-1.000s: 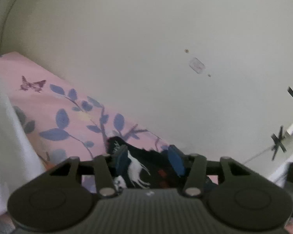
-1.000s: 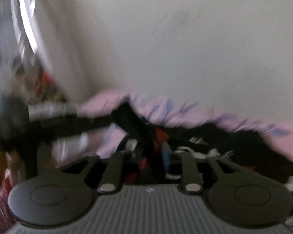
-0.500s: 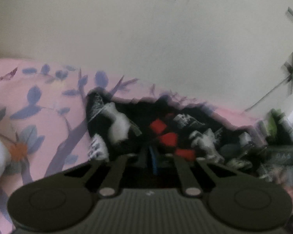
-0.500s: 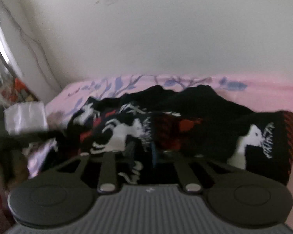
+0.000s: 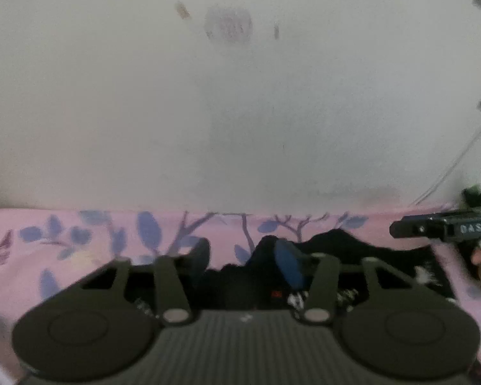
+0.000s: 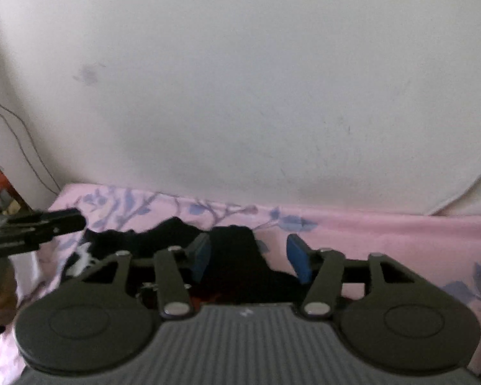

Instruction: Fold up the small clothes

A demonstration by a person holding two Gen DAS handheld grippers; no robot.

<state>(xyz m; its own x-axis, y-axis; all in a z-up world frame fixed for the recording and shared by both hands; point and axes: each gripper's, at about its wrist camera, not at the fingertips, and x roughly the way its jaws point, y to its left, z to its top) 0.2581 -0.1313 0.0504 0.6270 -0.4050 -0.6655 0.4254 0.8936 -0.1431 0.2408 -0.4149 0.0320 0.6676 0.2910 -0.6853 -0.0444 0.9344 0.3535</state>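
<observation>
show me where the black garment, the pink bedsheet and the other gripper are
black garment (image 6: 234, 256): right wrist view, dark fold between the fingers.
pink bedsheet (image 6: 384, 234): right wrist view, bare stretch.
left gripper (image 6: 45, 223): right wrist view, black front end.

The left gripper (image 5: 243, 261) is held low and level, its blue-padded fingers (image 5: 287, 264) spread apart. The right gripper (image 6: 251, 258) is likewise kept level with its fingers (image 6: 296, 258) parted. Each gripper is seen at the edge of the other's view.

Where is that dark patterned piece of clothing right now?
The black patterned garment lies on the pink floral bedsheet near the wall, a raised fold between the open right gripper; the open left gripper is at its other end.
</observation>
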